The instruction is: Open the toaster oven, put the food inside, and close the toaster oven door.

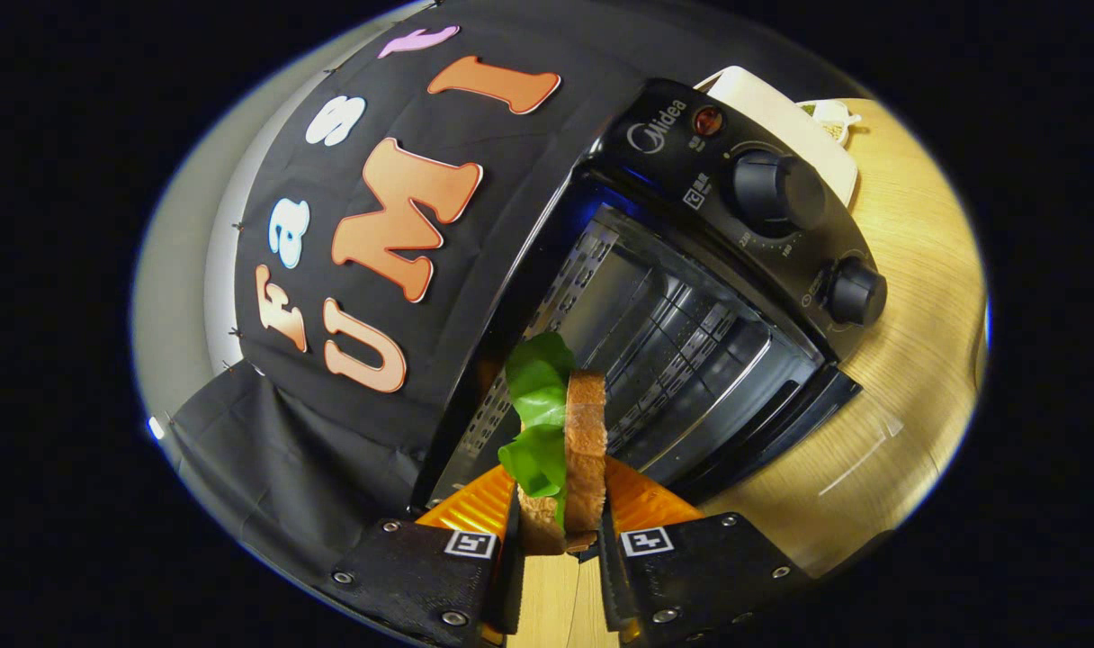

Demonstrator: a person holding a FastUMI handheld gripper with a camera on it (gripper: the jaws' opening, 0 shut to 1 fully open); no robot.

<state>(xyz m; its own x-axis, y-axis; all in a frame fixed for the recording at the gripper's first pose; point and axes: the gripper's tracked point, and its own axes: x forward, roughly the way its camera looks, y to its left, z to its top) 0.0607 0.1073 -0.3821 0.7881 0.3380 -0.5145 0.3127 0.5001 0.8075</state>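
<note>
My gripper (560, 517) is clamped on the sandwich (572, 454), both fingers (475, 508) pressing its two bread faces, so the slices stand on edge between them at the lower middle of the frame with a green lettuce leaf (536, 409) sticking up and out on the left side. Just beyond the sandwich, filling the centre and right of the frame, sits the toaster oven (691, 297), tilted in my view (the fisheye bends it). Its door (772, 423) is down and open, lying toward the lower right, and the bare metal cavity (664, 360) with its wire rack faces me. The sandwich is just in front of the opening, near its left wall. On the oven's panel at upper right are two black knobs (776, 191) and a small red lamp (707, 120). The oven rests on a wooden table (907, 378), and a white dish (781, 112) shows behind it at the top right.
</note>
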